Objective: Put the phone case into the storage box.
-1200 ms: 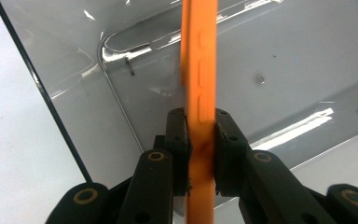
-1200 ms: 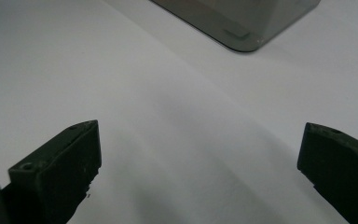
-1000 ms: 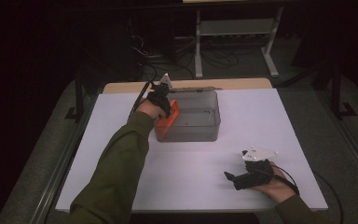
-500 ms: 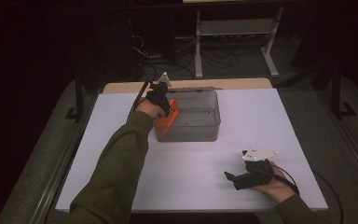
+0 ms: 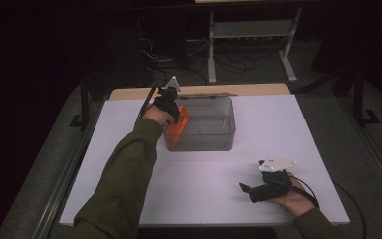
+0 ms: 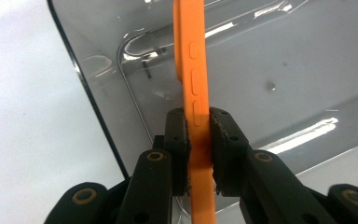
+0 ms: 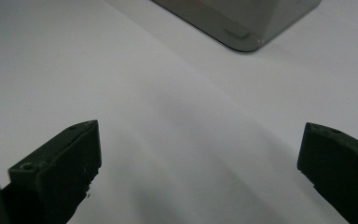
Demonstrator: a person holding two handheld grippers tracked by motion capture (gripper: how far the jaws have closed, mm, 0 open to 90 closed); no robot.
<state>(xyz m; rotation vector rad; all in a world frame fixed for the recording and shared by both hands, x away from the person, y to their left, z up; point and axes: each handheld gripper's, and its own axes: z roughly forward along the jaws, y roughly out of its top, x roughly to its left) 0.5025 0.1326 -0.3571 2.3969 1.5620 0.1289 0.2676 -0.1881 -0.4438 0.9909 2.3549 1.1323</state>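
The left gripper pinched an orange case on its edge, over the left end of the clear bin near the desk's far edge. The case's lower end was cut off. The right gripper, jaws spread, rested by the near right corner, with bare desk around it.

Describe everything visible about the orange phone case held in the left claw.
The orange phone case looks like matte, soft plastic or silicone. Seen edge-on in the left gripper view, its side shows three raised button covers in a row. The left claw is shut on it, one black pad pressed on each face. In the high view it stands tilted at the left end of the clear plastic bin; whether it touches the bin's wall or floor cannot be told. The right claw rests far from it, open.
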